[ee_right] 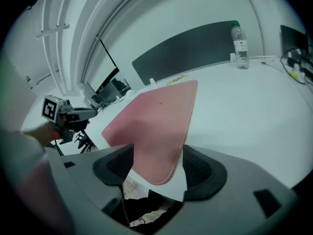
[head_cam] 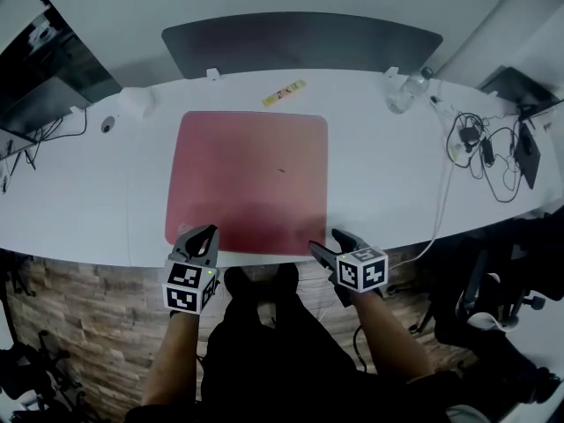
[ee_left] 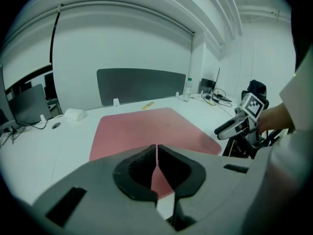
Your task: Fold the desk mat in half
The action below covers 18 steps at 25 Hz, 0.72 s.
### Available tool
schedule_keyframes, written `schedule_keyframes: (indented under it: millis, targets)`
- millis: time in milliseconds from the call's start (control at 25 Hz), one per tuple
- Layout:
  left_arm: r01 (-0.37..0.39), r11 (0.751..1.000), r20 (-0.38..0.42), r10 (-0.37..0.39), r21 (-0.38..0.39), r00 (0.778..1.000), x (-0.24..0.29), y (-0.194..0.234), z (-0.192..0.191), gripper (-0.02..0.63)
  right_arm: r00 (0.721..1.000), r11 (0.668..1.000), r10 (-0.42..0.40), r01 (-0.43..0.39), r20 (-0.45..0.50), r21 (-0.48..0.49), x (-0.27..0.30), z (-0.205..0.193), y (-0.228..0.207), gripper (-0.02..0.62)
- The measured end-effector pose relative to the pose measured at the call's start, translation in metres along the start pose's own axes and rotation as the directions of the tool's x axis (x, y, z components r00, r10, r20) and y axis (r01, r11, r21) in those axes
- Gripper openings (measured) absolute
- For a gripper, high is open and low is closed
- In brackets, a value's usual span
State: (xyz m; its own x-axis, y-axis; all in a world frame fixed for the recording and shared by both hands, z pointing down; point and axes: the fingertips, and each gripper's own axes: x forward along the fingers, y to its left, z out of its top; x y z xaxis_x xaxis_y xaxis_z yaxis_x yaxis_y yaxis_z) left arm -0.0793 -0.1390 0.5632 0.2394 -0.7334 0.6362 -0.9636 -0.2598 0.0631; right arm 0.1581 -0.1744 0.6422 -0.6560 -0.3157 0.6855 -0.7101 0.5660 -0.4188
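The red desk mat [head_cam: 248,179] lies flat on the white table [head_cam: 388,192], its near edge along the table's front. My left gripper [head_cam: 207,230] hovers over the mat's near left corner. In the left gripper view the left gripper [ee_left: 156,151] is shut, its pads meeting with nothing between them and the mat [ee_left: 146,126] stretching ahead. My right gripper [head_cam: 324,240] is at the near right corner. In the right gripper view the right gripper [ee_right: 157,155] is open, and the rounded corner of the mat [ee_right: 156,116] lies between the pads, touching neither.
A dark panel [head_cam: 300,42] stands along the table's far edge. In front of it are a yellow strip [head_cam: 284,92], a water bottle [head_cam: 410,89] and a white box [head_cam: 137,101]. Tangled cables [head_cam: 480,144] lie at the right. The person's legs are below the front edge.
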Motion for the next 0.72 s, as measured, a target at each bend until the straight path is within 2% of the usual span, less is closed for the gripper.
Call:
schedule_keyframes:
  millis: [80, 200, 320, 560, 720]
  targets:
    - [0.001, 1.0, -0.021, -0.001, -0.017, 1.0, 0.001, 0.011, -0.011, -0.003, 0.999, 0.999, -0.032, 0.032, -0.022, 0.038, 0.006, -0.006, -0.001, 0.307]
    - [0.062, 0.996, -0.049, -0.065, -0.064, 0.997, 0.003, 0.026, -0.025, 0.099, 0.994, 0.993, -0.095, 0.098, -0.048, 0.069, 0.016, -0.015, -0.002, 0.308]
    - [0.098, 0.993, -0.074, -0.103, -0.063, 0.992, 0.002, 0.045, -0.037, 0.191, 0.981, 0.98, -0.183, 0.187, -0.056, 0.071, 0.023, -0.019, -0.005, 0.308]
    - [0.117, 0.992, -0.141, -0.123, -0.051, 0.982, -0.004, 0.087, -0.071, 0.274, 0.947, 0.944, -0.311, 0.317, -0.075, 0.088, 0.031, -0.018, 0.003, 0.308]
    - [0.121, 0.991, -0.178, -0.131, -0.063, 0.975, -0.002, 0.105, -0.09, 0.295, 0.921, 0.921, -0.378, 0.385, -0.097, 0.065, 0.036, -0.018, 0.004, 0.308]
